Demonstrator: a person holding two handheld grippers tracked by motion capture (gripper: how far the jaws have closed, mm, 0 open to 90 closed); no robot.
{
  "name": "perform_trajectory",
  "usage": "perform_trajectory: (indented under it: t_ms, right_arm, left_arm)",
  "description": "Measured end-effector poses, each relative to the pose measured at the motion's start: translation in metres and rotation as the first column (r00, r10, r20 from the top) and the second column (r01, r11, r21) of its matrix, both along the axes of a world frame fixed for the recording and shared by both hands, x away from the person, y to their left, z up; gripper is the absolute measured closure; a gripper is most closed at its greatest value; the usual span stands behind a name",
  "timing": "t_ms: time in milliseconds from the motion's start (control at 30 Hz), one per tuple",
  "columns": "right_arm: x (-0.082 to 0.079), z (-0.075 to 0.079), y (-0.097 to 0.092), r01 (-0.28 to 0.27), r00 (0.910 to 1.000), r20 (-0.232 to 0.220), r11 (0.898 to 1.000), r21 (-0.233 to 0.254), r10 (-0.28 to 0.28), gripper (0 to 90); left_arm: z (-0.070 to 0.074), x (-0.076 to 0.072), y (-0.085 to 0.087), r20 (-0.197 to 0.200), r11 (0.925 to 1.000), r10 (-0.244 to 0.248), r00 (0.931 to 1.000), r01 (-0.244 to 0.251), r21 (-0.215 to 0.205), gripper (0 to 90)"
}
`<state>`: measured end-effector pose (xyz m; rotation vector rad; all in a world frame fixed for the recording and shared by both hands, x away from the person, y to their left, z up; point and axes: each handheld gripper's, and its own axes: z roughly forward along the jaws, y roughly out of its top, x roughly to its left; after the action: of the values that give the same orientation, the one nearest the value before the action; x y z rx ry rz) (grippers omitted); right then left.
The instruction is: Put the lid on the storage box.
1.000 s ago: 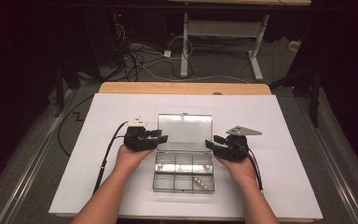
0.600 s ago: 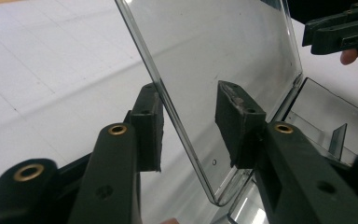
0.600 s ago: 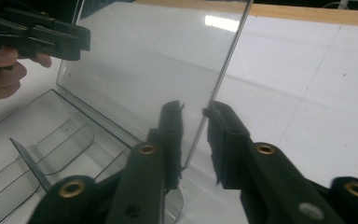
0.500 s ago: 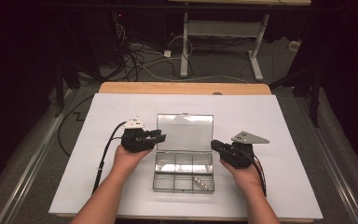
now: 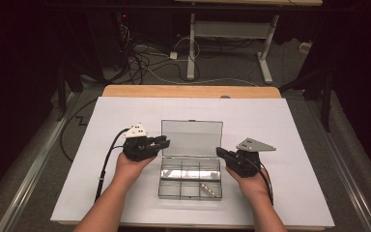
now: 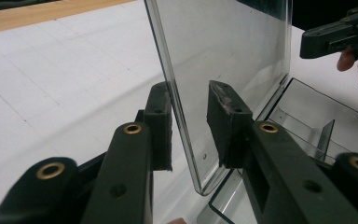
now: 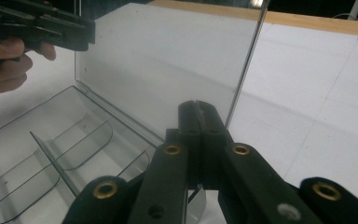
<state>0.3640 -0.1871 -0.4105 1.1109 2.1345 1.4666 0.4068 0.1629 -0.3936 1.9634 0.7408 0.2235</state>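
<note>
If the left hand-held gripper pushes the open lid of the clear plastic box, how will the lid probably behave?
The lid looks thin and rigid, so it would probably swing on its hinge, not bend. Its glossy surface may slip between the pads. The box seems light and might slide.

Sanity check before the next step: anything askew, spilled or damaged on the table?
Nothing stands out. The clear compartment box sits square on the white table, lid upright, small parts inside one compartment. The left tongs, just closing, straddle the lid's edge without pressing it; the right tongs are shut, empty.
</note>
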Motion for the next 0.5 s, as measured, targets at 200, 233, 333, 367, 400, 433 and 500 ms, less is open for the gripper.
perform_trajectory:
  t_ms: [200, 233, 333, 367, 400, 433, 500]
  right_arm:
    - [-0.002, 0.002, 0.003, -0.009, 0.9999, 0.008, 1.000, -0.009, 0.009, 90.0]
    - [-0.003, 0.002, 0.004, -0.010, 0.9999, 0.010, 1.000, -0.010, 0.010, 90.0]
    - [-0.005, 0.004, 0.006, -0.013, 0.9998, 0.013, 1.000, -0.015, 0.013, 90.0]
    - [-0.006, 0.005, 0.006, -0.014, 0.9998, 0.013, 1.000, -0.014, 0.014, 90.0]
    - [-0.007, 0.005, 0.007, -0.016, 0.9998, 0.013, 1.000, -0.015, 0.016, 90.0]
    - [-0.007, 0.005, 0.007, -0.017, 0.9997, 0.016, 1.000, -0.016, 0.017, 90.0]
    - [-0.009, 0.006, 0.008, -0.012, 0.9998, 0.015, 1.000, -0.015, 0.012, 90.0]
  left_arm:
    - [0.002, -0.004, 0.001, 0.012, 1.0000, -0.010, 0.9999, 0.010, 0.002, 69.4]
    - [0.002, -0.005, 0.001, 0.015, 0.9999, -0.011, 0.9998, 0.011, 0.001, 69.4]
    - [0.004, -0.008, 0.000, 0.025, 0.9999, -0.012, 0.9996, 0.012, 0.007, 69.5]
    - [0.004, -0.009, 0.000, 0.028, 0.9999, -0.013, 0.9995, 0.013, 0.008, 69.4]
    - [0.004, -0.011, 0.001, 0.030, 0.9999, -0.012, 0.9995, 0.012, 0.008, 69.5]
    - [0.004, -0.012, 0.001, 0.031, 0.9999, -0.014, 0.9994, 0.014, 0.008, 70.1]
    - [0.004, -0.014, 0.001, 0.034, 0.9998, -0.017, 0.9993, 0.016, 0.010, 70.1]
